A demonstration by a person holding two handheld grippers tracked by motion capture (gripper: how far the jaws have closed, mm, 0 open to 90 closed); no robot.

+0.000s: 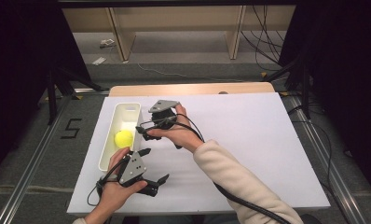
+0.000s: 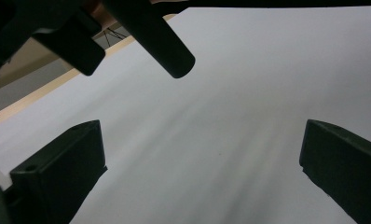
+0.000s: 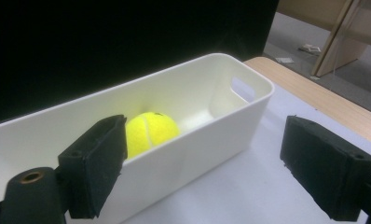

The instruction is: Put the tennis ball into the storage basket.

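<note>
Yellow ball (image 3: 151, 132) sits in bin (image 3: 249, 100); both claws (image 1: 145, 131) (image 1: 153, 173) apart, empty, prob. bare mat (image 1: 249, 140) rightward.

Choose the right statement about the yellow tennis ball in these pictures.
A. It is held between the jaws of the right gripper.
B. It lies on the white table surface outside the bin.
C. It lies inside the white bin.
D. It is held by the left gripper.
C: the tennis ball rests on the floor of the white bin, and the open right gripper holds nothing.
</note>
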